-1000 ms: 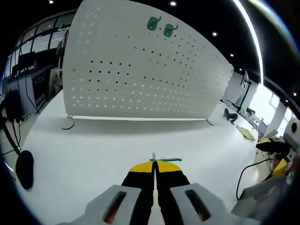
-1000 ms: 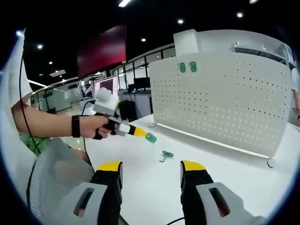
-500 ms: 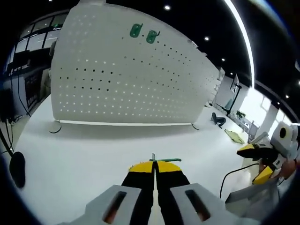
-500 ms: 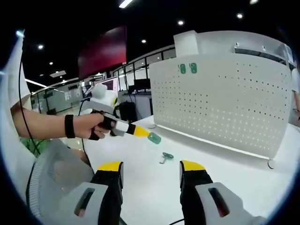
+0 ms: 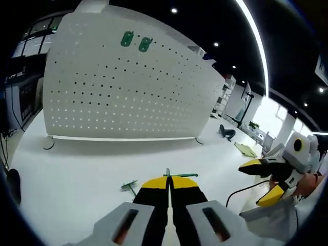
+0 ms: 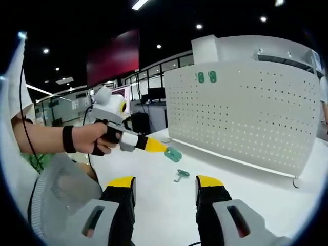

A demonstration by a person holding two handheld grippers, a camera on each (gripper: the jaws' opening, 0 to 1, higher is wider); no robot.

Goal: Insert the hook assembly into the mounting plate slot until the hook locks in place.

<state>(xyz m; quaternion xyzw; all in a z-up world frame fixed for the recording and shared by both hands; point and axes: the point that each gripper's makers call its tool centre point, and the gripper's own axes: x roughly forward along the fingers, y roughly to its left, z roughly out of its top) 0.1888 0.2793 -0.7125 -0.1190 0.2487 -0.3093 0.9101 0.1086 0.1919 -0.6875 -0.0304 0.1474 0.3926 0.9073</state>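
Nearest in the left gripper view, the left gripper [image 5: 168,180] is seen pressed together on a green hook assembly [image 5: 180,175], its thin edge poking out past the yellow tips; in the right gripper view the same piece [image 6: 173,154] is carried clear of the white table [image 6: 241,189], presumably so it can be lined up with a slot. The right gripper [image 6: 165,184] is kept low with its jaws spread apart and nothing between them, apparently held in reserve. A second green hook [image 6: 180,175] is left lying on the table just beyond, likely the next piece waiting. Farther back, the white pegboard mounting plate [image 5: 128,92] is stood upright on its feet, holes facing the grippers, well apart from the carried piece. Two green hooks [image 5: 136,41] are already seated side by side near its top edge. Insertion is judged not yet begun.
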